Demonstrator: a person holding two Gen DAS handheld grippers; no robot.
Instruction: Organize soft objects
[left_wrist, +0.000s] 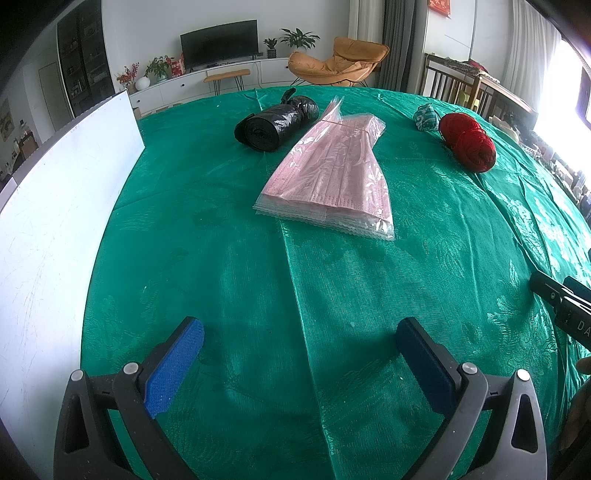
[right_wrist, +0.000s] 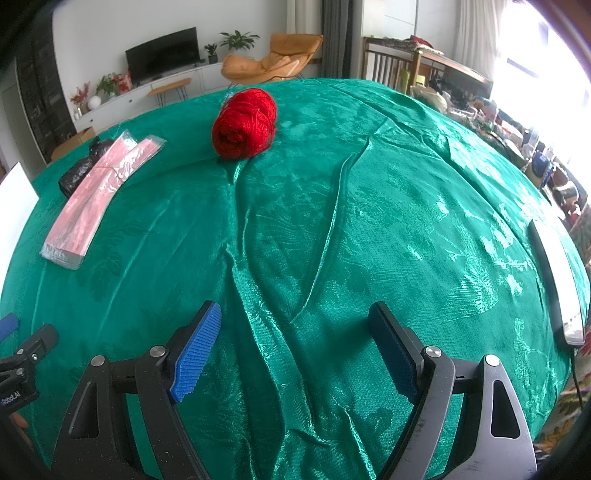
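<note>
A stack of pink face masks in clear plastic (left_wrist: 332, 173) (right_wrist: 92, 195) lies mid-table on the green cloth (left_wrist: 258, 277). Behind it rests a black roll of bin bags (left_wrist: 275, 123) (right_wrist: 79, 171). A red ball of yarn (left_wrist: 467, 142) (right_wrist: 243, 123) sits far right, with a small teal patterned pouch (left_wrist: 426, 117) beside it. My left gripper (left_wrist: 301, 339) hovers open over bare cloth well short of the masks. My right gripper (right_wrist: 295, 326) is open too, over wrinkled cloth, with the yarn far ahead. Nothing is between either pair of fingers.
A white board (left_wrist: 55, 221) stands along the table's left edge. A white flat bar (right_wrist: 557, 280) lies at the right edge. The right gripper's body (left_wrist: 561, 306) shows at the left view's right side. Chairs and a TV unit stand beyond the table.
</note>
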